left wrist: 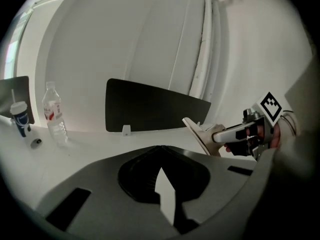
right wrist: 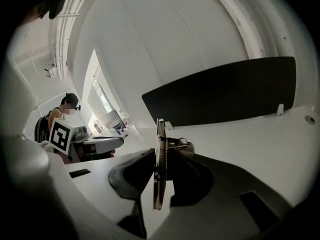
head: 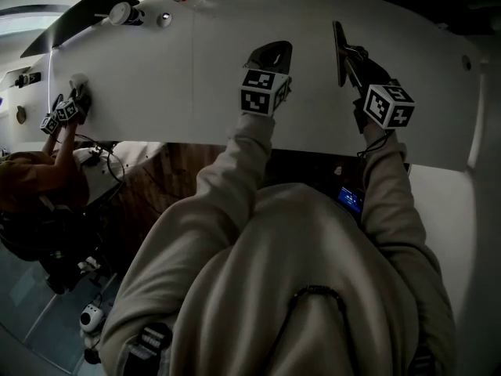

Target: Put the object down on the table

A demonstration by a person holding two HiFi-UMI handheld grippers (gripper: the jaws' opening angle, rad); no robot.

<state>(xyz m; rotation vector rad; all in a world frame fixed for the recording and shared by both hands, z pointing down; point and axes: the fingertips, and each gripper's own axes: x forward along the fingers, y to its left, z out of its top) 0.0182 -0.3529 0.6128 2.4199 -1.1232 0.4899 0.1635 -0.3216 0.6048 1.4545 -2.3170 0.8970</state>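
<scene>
White desk (head: 196,77); cup (left wrist: 19,119) and bottle (left wrist: 54,115) at far left, well apart from the work, dark divider panel (left wrist: 150,106) standing behind. Left gripper (head: 270,56): jaws together, nothing between them, over bare desk. Right gripper (head: 351,63): jaws clamped on 1 thin flat board (head: 340,44), held on edge, seemingly just clear of the surface. Judgement: lower until the bottom edge touches, lay the board flat toward open space, then release. Letting go early risks it tipping or clattering.

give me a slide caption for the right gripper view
Right gripper, jaws shut on a thin upright board, white table and dark divider beyond.
</scene>
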